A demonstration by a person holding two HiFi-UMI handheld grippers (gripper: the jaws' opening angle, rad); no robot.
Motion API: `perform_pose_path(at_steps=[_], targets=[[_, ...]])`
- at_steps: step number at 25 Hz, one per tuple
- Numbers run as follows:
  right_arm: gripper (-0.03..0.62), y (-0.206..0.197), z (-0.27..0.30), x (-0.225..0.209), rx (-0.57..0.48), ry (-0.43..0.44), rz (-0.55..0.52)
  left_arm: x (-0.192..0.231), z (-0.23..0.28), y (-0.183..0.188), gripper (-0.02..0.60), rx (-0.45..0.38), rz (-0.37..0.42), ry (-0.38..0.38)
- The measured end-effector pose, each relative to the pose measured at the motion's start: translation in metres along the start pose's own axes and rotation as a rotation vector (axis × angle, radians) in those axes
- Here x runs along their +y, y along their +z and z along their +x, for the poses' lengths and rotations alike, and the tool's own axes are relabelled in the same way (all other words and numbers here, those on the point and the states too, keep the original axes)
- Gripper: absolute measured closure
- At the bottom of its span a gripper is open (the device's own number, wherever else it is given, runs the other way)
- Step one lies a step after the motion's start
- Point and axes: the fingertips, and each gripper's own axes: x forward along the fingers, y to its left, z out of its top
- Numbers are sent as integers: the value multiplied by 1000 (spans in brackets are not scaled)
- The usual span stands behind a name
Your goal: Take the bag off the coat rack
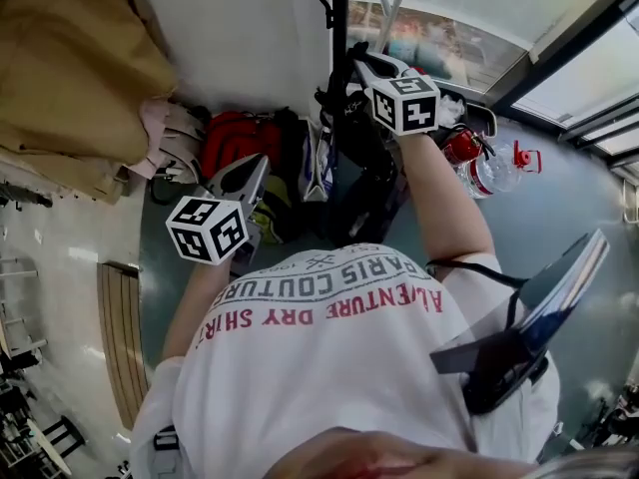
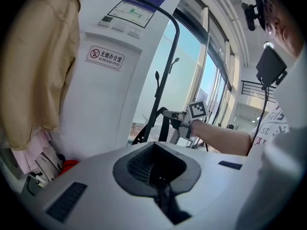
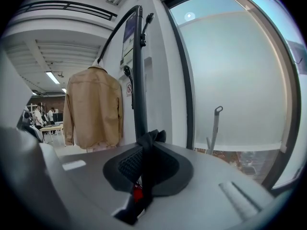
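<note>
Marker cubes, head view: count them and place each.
2. One marker cube sits lower left; the other is upper centre, beside the coat rack pole. None seems hidden.

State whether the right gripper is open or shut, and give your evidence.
Shut. The right gripper pinches a black strap between its jaws, near the coat rack pole.

A tan jacket (image 2: 36, 66) hangs near a white pillar (image 2: 96, 114). A no-smoking sign (image 2: 106, 57) sits on that pillar's face.
</note>
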Motion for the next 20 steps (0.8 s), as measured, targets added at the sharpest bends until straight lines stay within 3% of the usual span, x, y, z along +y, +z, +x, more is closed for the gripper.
perform_pose_path(at_steps=[11,15,20], targets=[[576,84,-55,-36,-214,-83,91,0,-7,10,580,-44,2,-22],[576,84,-79,-37,-223,-86,103,-7,-4,9,580,-32,-9,-41],[576,53,-93,-24,-202,-65,144,-11,6,-1,580,-4,-16,-57]])
